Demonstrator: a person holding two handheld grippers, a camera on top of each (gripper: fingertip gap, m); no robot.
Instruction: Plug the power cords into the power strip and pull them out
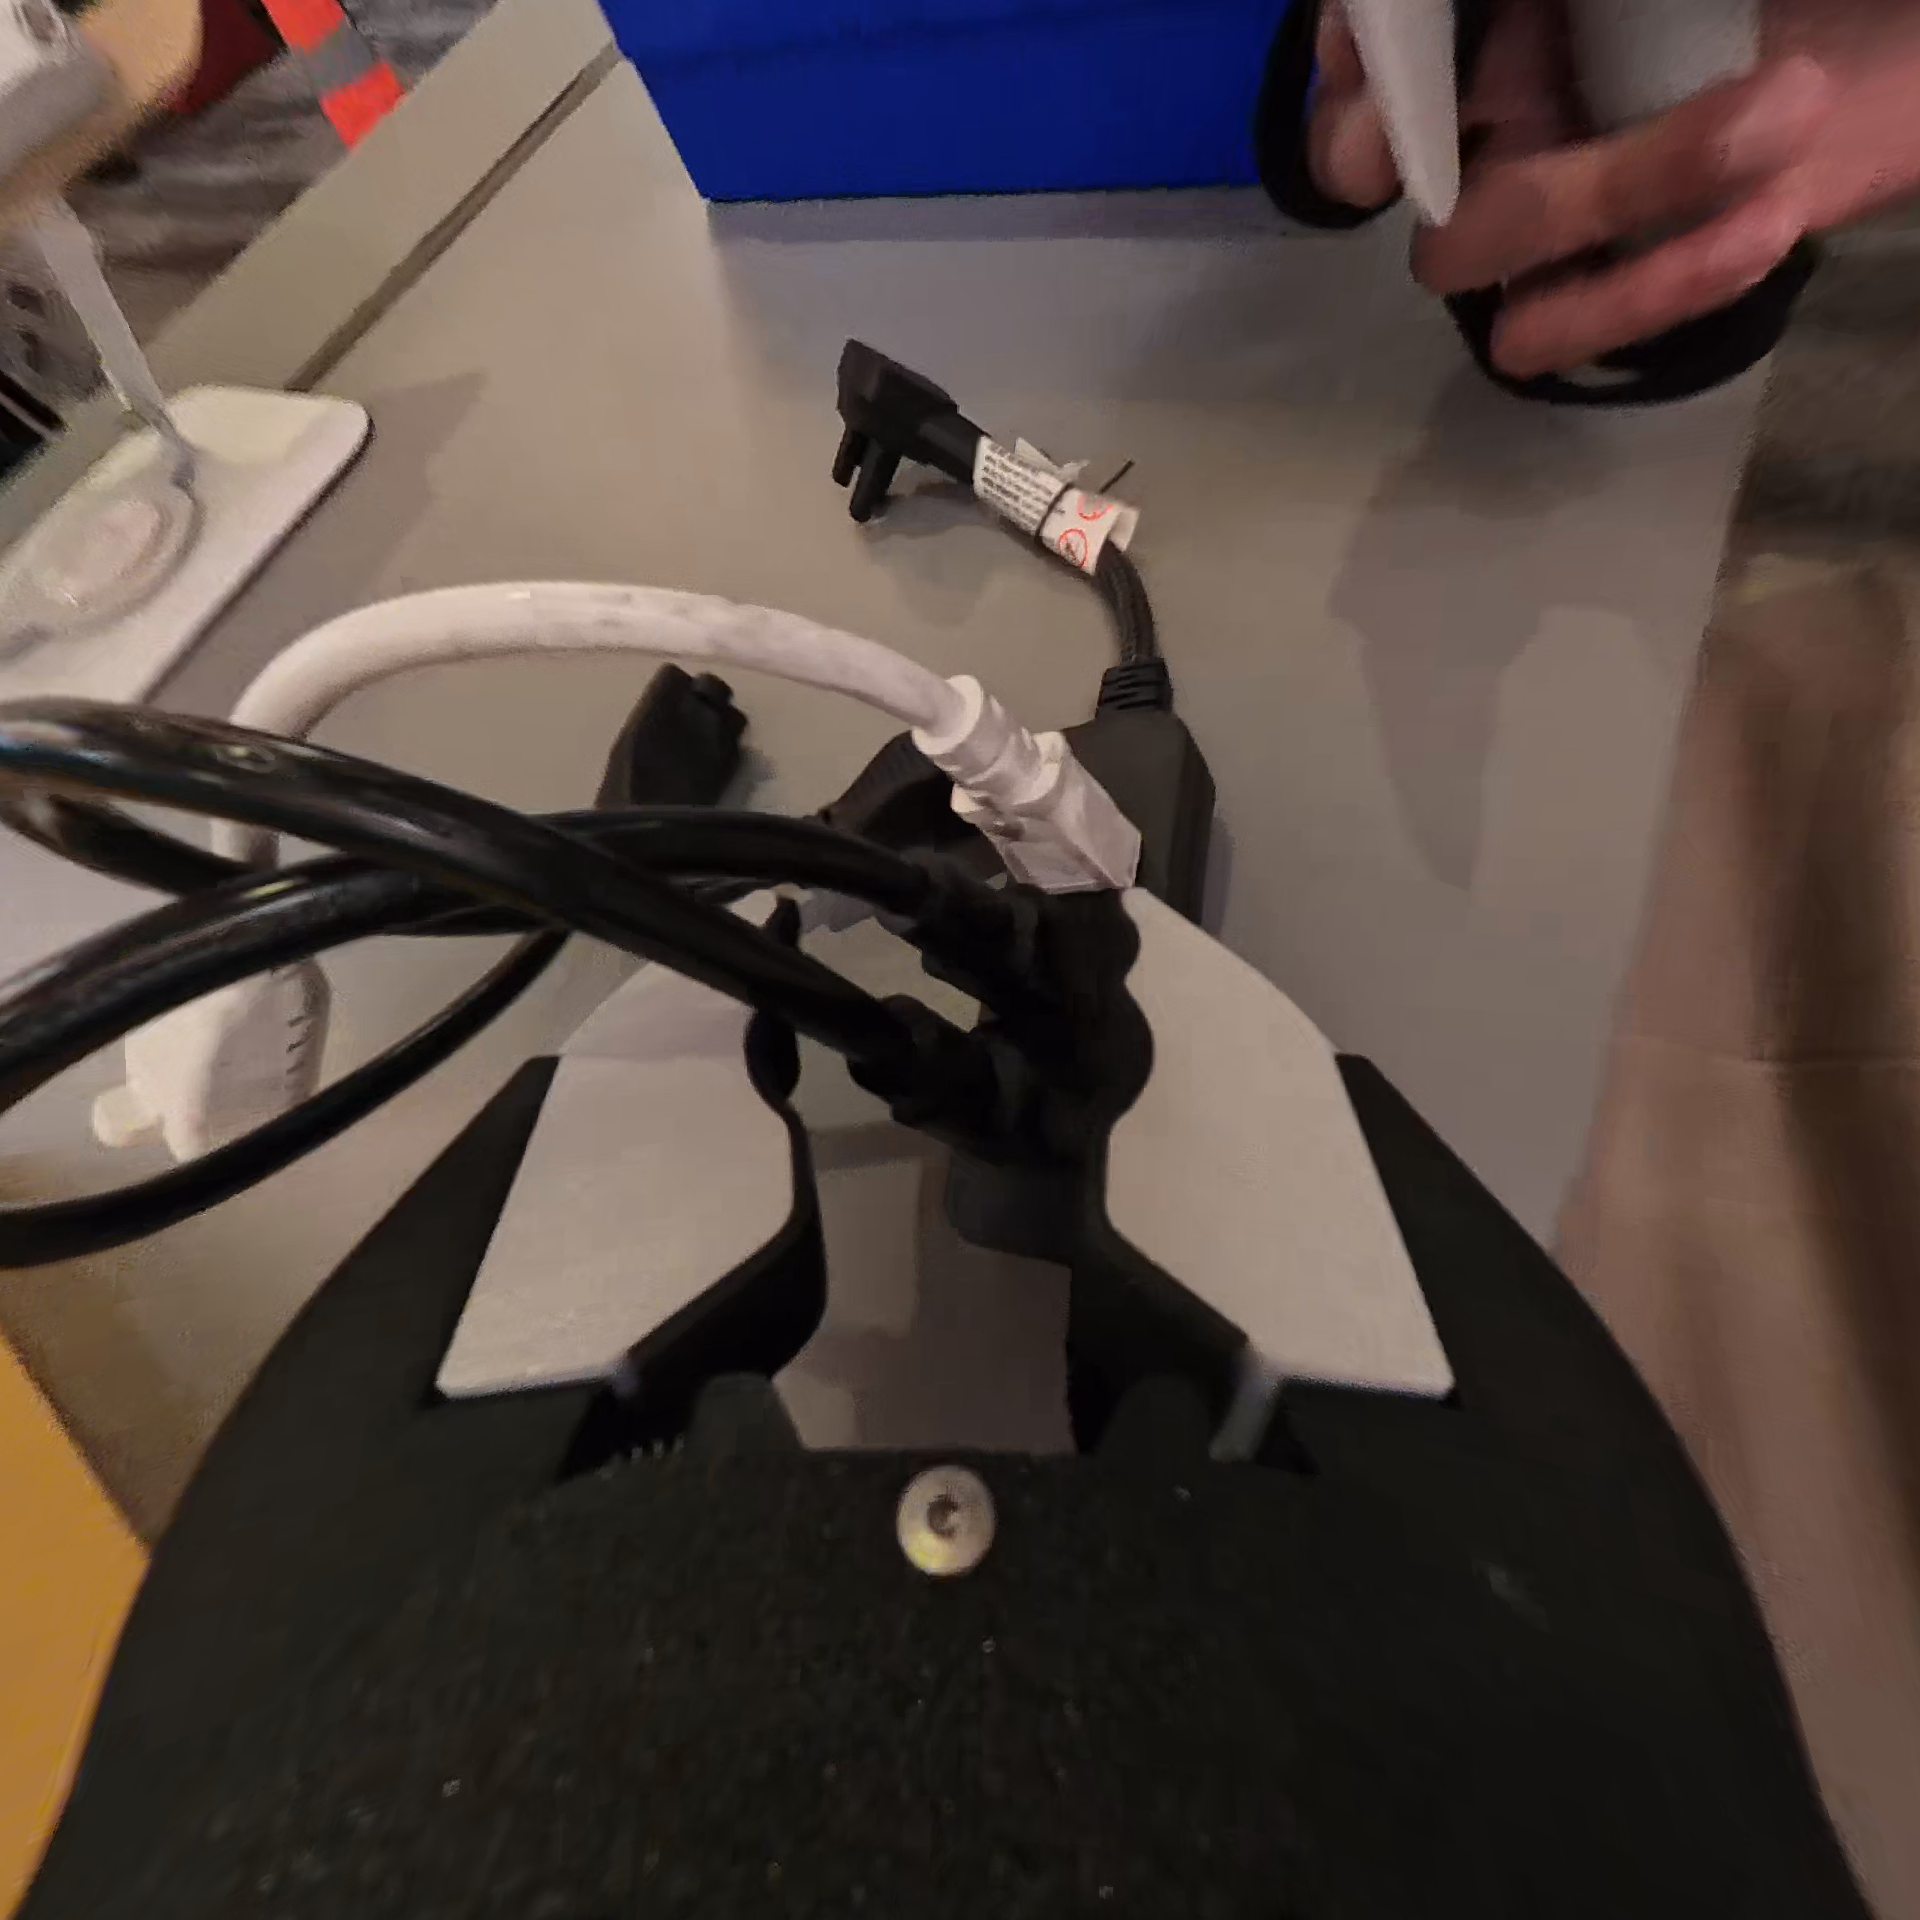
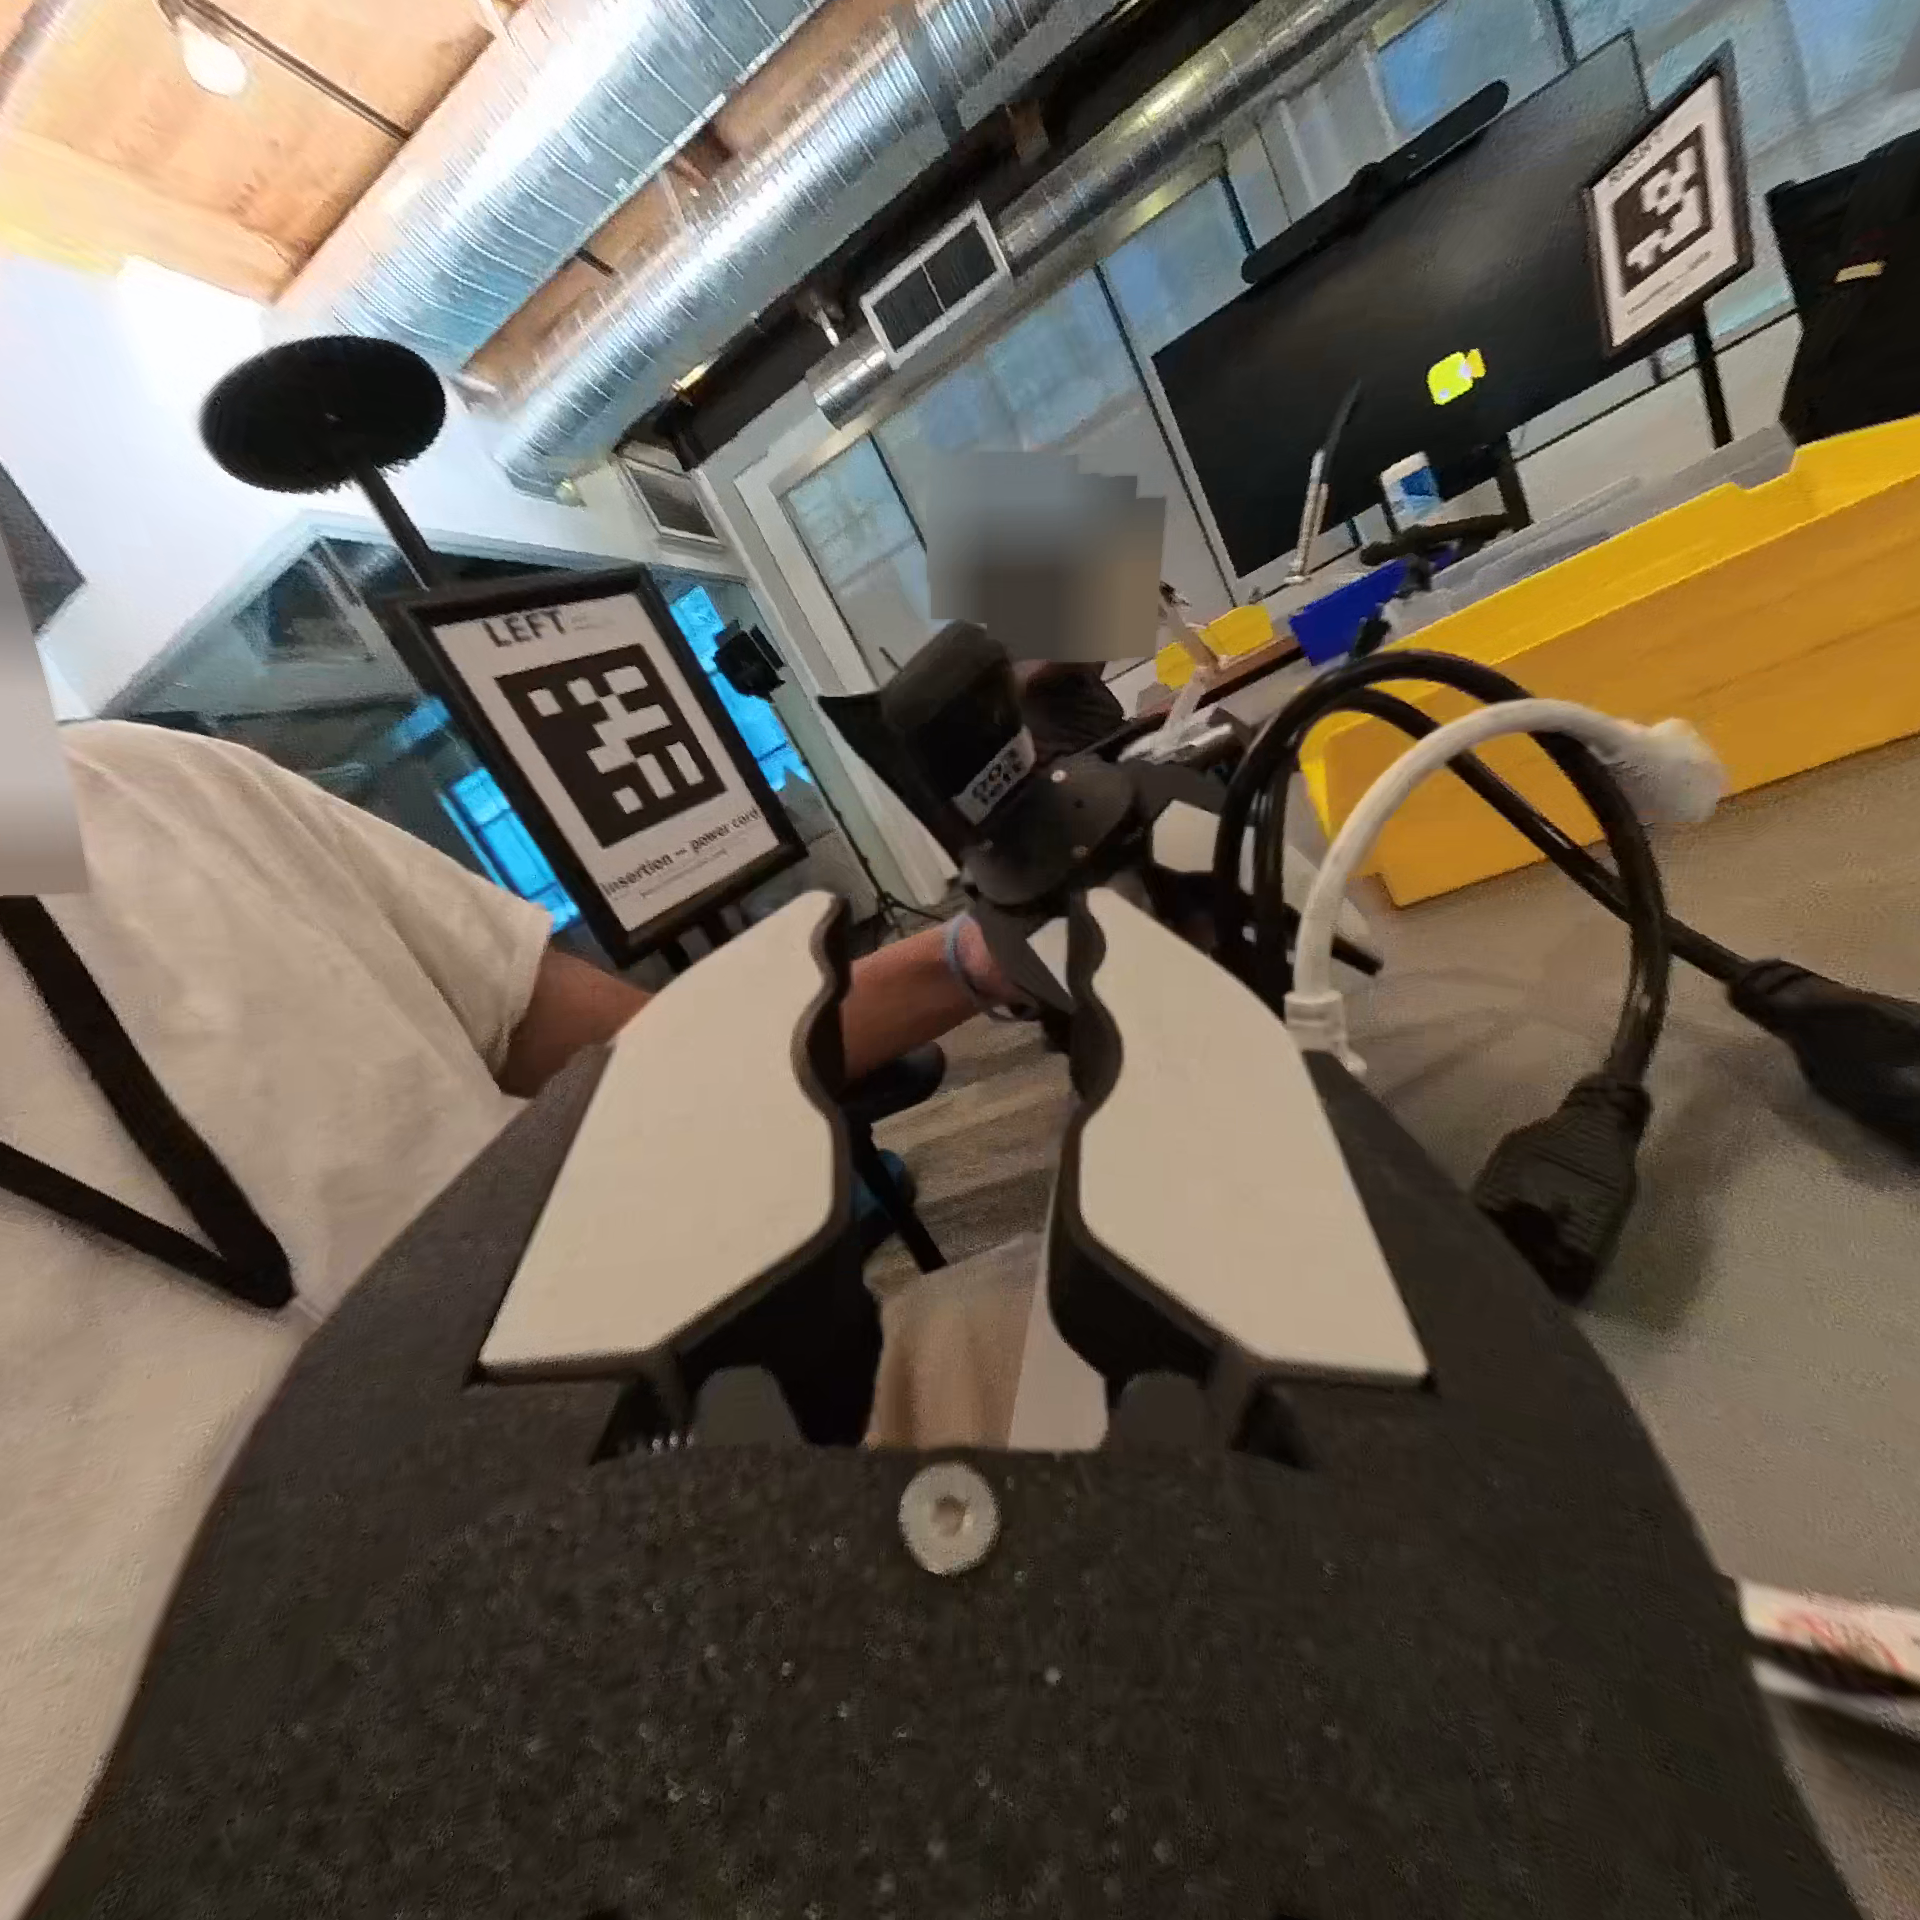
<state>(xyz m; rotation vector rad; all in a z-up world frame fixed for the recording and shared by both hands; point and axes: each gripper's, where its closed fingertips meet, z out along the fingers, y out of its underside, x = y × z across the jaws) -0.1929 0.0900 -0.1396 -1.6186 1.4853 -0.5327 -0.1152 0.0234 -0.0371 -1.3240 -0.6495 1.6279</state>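
Note:
In the left wrist view a small black power strip (image 1: 1153, 790) lies on the grey table (image 1: 1403, 727). Its short braided lead ends in a loose black plug (image 1: 894, 426). A white cord's plug (image 1: 1029, 800) and two black cords' plugs (image 1: 997, 1070) sit in the strip. My left gripper (image 1: 951, 935) is open, with its fingers on either side of the nearest black plug. My right gripper (image 2: 961, 914) is open and empty, raised and tilted toward the room. The right wrist view shows the looped black cords (image 2: 1455, 686), the white cord (image 2: 1455, 748) and a black connector end (image 2: 1569, 1174).
A blue bin (image 1: 935, 94) stands at the table's far edge, and a white monitor base (image 1: 208, 488) at the left. A yellow bin (image 2: 1662, 675) stands beyond the cords. A person in a white shirt (image 2: 260, 987) and a marker sign (image 2: 623, 748) are close by. There is about 15 cm between the tips of the two grippers.

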